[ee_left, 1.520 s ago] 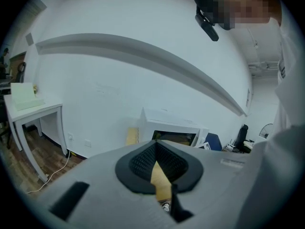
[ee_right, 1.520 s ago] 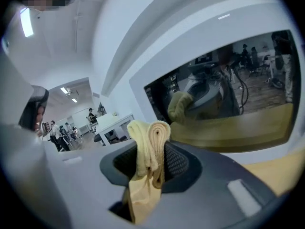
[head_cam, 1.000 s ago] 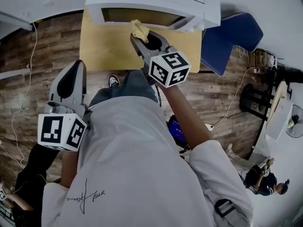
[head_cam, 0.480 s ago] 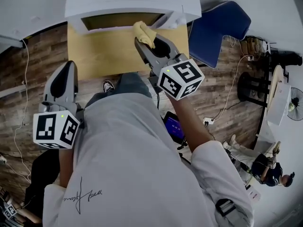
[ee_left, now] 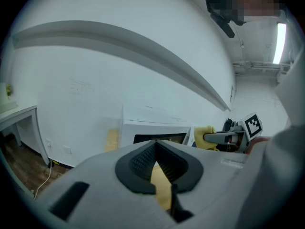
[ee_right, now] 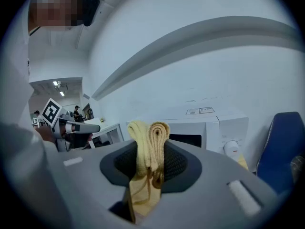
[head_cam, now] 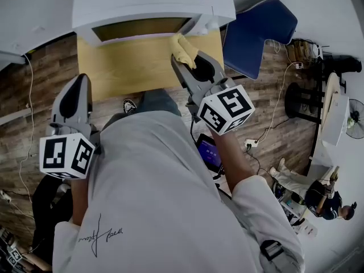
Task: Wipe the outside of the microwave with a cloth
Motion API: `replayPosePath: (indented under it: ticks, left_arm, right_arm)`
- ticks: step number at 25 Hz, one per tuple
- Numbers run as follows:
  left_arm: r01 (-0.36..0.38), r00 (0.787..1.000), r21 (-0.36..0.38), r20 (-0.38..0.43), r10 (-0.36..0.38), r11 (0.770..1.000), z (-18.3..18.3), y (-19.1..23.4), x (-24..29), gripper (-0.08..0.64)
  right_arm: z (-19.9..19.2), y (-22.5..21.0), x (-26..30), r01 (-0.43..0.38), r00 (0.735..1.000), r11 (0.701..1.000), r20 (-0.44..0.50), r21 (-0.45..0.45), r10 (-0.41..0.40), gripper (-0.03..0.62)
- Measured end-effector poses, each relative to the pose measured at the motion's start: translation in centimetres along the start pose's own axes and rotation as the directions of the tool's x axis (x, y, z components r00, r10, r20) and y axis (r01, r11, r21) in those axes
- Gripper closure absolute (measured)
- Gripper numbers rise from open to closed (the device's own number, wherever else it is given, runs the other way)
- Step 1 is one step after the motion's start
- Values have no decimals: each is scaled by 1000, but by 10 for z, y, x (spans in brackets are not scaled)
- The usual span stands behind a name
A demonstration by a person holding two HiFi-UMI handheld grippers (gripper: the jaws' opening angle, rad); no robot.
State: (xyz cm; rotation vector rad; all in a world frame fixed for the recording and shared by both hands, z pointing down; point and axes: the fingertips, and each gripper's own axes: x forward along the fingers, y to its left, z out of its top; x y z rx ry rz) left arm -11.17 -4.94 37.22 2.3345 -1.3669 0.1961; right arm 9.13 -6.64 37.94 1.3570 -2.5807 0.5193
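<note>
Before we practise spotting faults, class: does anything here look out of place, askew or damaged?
Nothing stands out: the microwave sits level on the table, and the cloth is held folded in the right tongs.

The right gripper (head_cam: pixel 181 62) reaches forward, arm outstretched, jaws clamped on a yellow cloth (head_cam: pixel 183 48), while the left gripper (head_cam: pixel 80 82) is held back, jaws together and empty.
</note>
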Motion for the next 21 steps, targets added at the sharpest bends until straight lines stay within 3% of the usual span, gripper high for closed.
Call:
replayPosePath:
  ticks: [21]
  left_arm:
    - [1,1000,3,-4,-1,1000,-8,-12,-9,568]
  right_arm:
    - [-12,4,-19,0,1000,1000,-21,-6,0,474]
